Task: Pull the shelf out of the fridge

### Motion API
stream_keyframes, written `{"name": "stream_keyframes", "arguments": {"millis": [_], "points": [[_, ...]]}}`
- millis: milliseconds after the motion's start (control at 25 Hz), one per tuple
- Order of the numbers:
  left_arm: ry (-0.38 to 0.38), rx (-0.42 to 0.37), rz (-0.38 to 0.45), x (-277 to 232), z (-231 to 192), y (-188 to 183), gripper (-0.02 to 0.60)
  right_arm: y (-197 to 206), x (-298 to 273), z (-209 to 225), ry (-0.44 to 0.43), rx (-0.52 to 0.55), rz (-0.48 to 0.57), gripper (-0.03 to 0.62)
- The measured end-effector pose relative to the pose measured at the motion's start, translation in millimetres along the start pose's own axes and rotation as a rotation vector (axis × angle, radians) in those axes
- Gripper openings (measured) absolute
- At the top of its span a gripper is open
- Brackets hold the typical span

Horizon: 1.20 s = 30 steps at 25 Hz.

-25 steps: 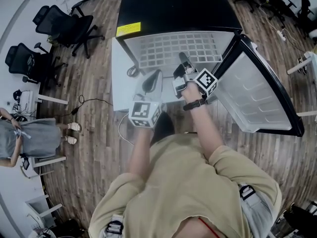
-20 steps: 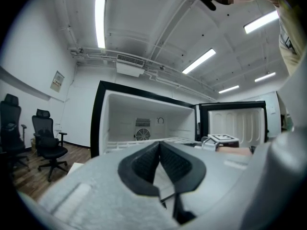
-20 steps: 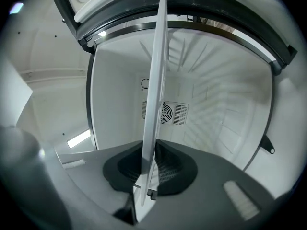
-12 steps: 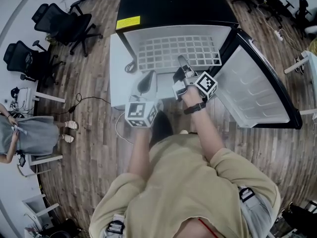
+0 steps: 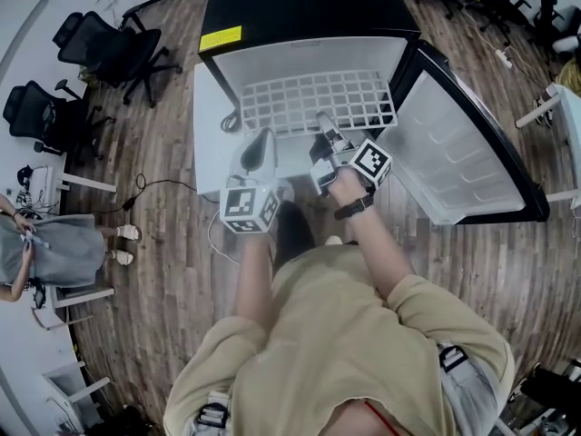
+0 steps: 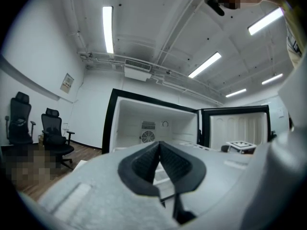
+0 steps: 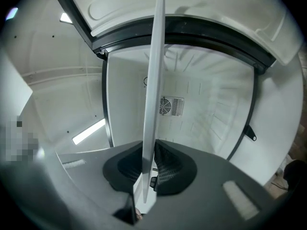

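Note:
A black fridge [image 5: 300,7] stands open, its door [image 5: 463,153] swung out to the right. The white grid shelf [image 5: 313,101] sticks out of the fridge's front. My right gripper [image 5: 323,123] is shut on the shelf's front edge; in the right gripper view the shelf [image 7: 154,80] runs edge-on between the pads, with the right gripper [image 7: 147,169] clamped on it. My left gripper [image 5: 259,143] hovers just left of it, in front of the shelf, shut on nothing. In the left gripper view the left gripper [image 6: 159,145] faces the fridge interior [image 6: 153,123].
A white panel [image 5: 211,125] stands against the fridge's left side with a cable [image 5: 159,189] on the wooden floor. Office chairs [image 5: 109,48] stand at the far left, and a person [image 5: 45,243] is at the left edge. A table leg [image 5: 545,107] is on the right.
The right gripper has drawn back toward me with the shelf's edge, and the shelf sticks a little further out of the fridge. The left gripper drifted back alongside it.

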<state>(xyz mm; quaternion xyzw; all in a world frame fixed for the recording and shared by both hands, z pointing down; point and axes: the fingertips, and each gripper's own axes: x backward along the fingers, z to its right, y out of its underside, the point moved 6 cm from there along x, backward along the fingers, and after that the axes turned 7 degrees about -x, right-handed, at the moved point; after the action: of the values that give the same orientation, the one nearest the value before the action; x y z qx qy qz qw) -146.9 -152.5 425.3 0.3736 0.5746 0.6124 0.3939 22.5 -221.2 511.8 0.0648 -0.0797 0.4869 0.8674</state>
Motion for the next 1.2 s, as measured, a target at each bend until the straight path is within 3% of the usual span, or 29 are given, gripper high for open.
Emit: {"name": "stream_keyframes", "arguments": {"millis": [240,360,520,800,1000,1200], "points": [[-0.009,0.000,0.012,3,5,-2,0.002,7,22,-3,-0.004,0.068,-0.048,0.036],[-0.014,0.005,0.013,3,7,2,0.002,14,30,-9,0.014,0.179,-0.093,0.034],[-0.021,0.011,0.014,3,10,4,0.002,16,38,-20,0.056,0.405,-0.136,0.034],[-0.010,0.005,0.016,-2,17,5,0.002,9,49,-50,0.136,0.955,-0.114,0.032],[-0.009,-0.009,0.010,-6,23,9,0.002,6,50,-66,0.176,1.207,-0.118,0.032],[-0.043,-0.054,0.035,-7,30,10,0.002,4,54,-80,0.201,1.367,-0.093,0.032]]}}
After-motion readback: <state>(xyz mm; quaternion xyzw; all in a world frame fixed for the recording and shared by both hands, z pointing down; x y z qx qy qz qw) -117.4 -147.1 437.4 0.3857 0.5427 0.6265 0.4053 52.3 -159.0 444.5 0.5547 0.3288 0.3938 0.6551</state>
